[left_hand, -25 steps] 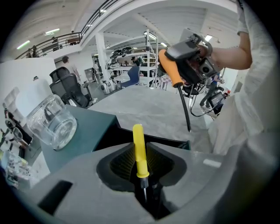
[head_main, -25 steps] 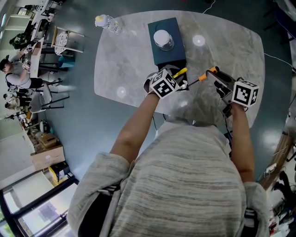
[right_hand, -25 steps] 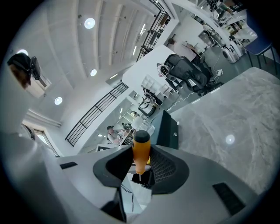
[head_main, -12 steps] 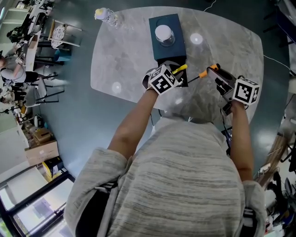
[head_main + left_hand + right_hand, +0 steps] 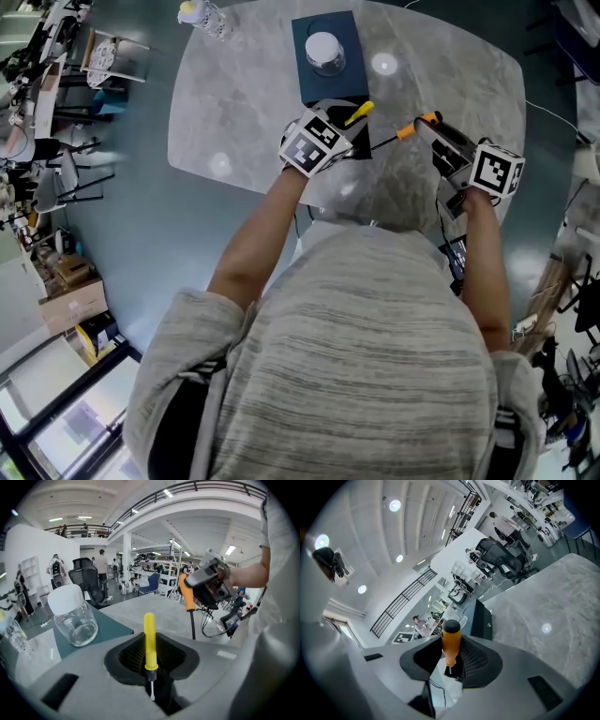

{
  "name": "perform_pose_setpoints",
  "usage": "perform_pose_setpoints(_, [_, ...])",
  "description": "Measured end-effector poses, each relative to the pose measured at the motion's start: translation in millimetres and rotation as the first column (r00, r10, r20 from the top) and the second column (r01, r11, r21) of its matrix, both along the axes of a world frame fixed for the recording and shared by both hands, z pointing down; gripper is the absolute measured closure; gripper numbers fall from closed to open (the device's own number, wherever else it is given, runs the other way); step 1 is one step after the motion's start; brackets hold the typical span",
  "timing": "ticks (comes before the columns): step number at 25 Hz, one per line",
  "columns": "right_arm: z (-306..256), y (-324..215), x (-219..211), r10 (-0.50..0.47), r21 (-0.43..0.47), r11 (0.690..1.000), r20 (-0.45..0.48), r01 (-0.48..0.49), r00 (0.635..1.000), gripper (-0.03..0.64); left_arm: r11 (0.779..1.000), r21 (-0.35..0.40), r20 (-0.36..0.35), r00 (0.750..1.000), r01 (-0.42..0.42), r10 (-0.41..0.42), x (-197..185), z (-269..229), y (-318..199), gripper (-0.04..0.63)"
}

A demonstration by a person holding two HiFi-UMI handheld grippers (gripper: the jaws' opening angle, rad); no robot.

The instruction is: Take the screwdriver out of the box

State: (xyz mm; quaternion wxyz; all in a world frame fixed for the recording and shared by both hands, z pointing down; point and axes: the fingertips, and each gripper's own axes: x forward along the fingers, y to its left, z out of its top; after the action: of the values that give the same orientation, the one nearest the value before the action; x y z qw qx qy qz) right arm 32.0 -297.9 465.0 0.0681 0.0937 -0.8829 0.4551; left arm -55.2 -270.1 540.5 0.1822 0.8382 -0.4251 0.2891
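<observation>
Jar (image 5: 323, 52) on box (image 5: 309, 87) — bottle (image 5: 200, 13) left

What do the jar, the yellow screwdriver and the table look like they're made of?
Jar: clear glass or hard plastic, see-through with bright glints. Its lid looks like matte white plastic.
Yellow screwdriver: smooth, glossy plastic handle and a thin, bright metal shaft.
Table: grey veined top showing lamp reflections, so polished stone or a stone-look laminate. I can't tell which.

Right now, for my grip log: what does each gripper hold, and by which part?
Left gripper: the yellow screwdriver, by its handle. Right gripper: the orange screwdriver, by its handle.
</observation>
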Motion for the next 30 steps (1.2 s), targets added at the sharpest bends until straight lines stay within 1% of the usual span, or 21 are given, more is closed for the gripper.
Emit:
perform_pose_setpoints(2, [-5, 3, -5, -0.021, 0.007, 1.0, 0.022, 0.021, 1.0, 0.492, 0.999, 0.025, -0.056, 0.998, 0.021, -0.02, -3, -14, -1, 0.515])
perform_pose_setpoints(4, [-10, 2, -6, -0.028, 0.019, 0.999, 0.02, 0.027, 0.999, 0.492, 0.998, 0.052, -0.104, 0.994, 0.035, -0.03, -3, -29, -2, 0.515])
perform_pose_setpoints(7, [-11, -3, 0, -0.015, 0.031, 0.999, -0.014, 0.015, 1.0, 0.492, 0.995, 0.086, -0.169, 0.985, 0.052, -0.037, 2, -51, -4, 0.515])
perform_pose_setpoints(9, [-11, -7, 6, -0.003, 0.041, 0.999, -0.041, 0.004, 0.999, 0.492, 0.993, 0.109, -0.201, 0.979, 0.05, -0.027, 7, -63, -6, 0.515])
perform_pose_setpoints(11, [-20, -7, 4, -0.013, 0.06, 0.998, -0.025, 0.015, 1.0, 0.492, 0.99, 0.135, -0.223, 0.975, 0.044, -0.013, 10, -75, -8, 0.515])
perform_pose_setpoints(14, [-26, -7, 6, -0.001, 0.075, 0.997, -0.046, 0.004, 0.999, 0.492, 0.985, 0.169, -0.253, 0.967, 0.044, 0.001, 11, -94, -6, 0.515])
perform_pose_setpoints(17, [-35, -4, 5, -0.005, 0.091, 0.996, -0.046, 0.009, 0.999, 0.492, 0.98, 0.195, -0.279, 0.96, 0.042, 0.015, 12, -111, -4, 0.515])
perform_pose_setpoints(24, [-53, -2, 2, 0.008, 0.137, 0.991, -0.021, -0.005, 1.0, 0.492, 0.971, 0.232, -0.337, 0.941, 0.058, 0.024, 9, -135, -2, 0.515])
perform_pose_setpoints(30, [-79, -3, -4, 0.026, 0.209, 0.978, -0.025, -0.02, 0.999, 0.492, 0.961, 0.267, -0.37, 0.928, 0.067, 0.038, 0, -163, -5, 0.516])
